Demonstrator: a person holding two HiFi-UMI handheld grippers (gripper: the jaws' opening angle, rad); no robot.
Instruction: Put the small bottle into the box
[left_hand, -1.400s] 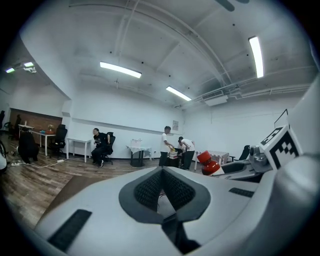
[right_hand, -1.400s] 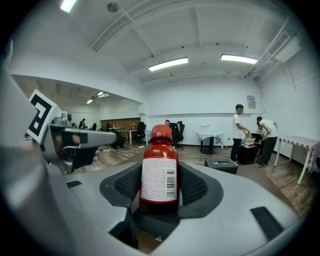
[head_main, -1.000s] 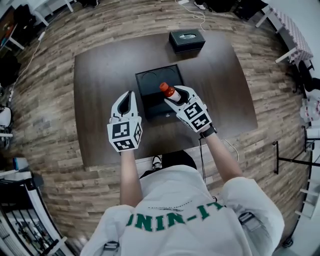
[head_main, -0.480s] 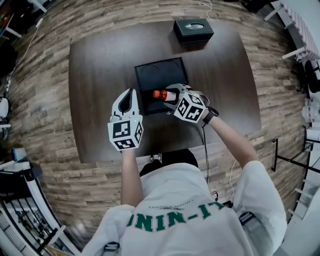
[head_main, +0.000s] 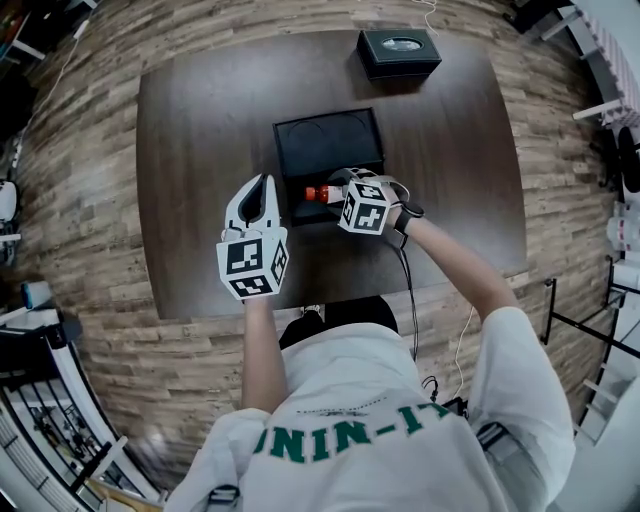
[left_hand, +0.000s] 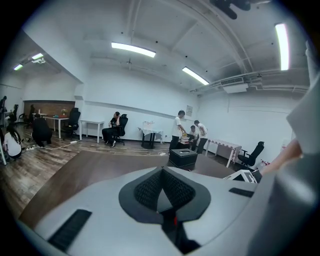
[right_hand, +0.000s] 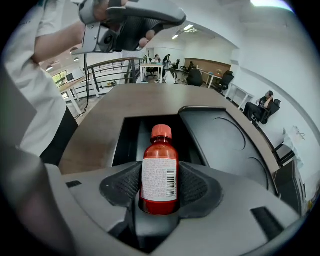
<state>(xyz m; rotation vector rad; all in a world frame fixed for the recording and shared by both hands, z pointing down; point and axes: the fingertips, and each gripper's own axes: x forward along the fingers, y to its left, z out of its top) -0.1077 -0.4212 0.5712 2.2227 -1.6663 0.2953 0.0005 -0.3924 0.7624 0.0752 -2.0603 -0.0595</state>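
A small red bottle (right_hand: 160, 172) with an orange cap and a white label sits between the pads of my right gripper (right_hand: 160, 181), which is shut on it. In the head view the bottle (head_main: 319, 193) lies level, cap pointing left, at the near edge of the black box (head_main: 330, 140). The right gripper view shows the cap over the box's dark open compartment (right_hand: 131, 142), with a panel bearing round recesses (right_hand: 222, 142) to the right. My left gripper (head_main: 264, 186) hovers just left of the box, jaws shut and empty (left_hand: 161, 172).
A black tissue box (head_main: 399, 52) stands at the far side of the dark wooden table (head_main: 200, 130). The table's near edge runs just under my forearms. Several people, chairs and desks fill the room beyond the table.
My right gripper has turned the bottle from tilted up to lying level, cap to the left, and brought it down to the box's near edge. The left gripper has held its place.
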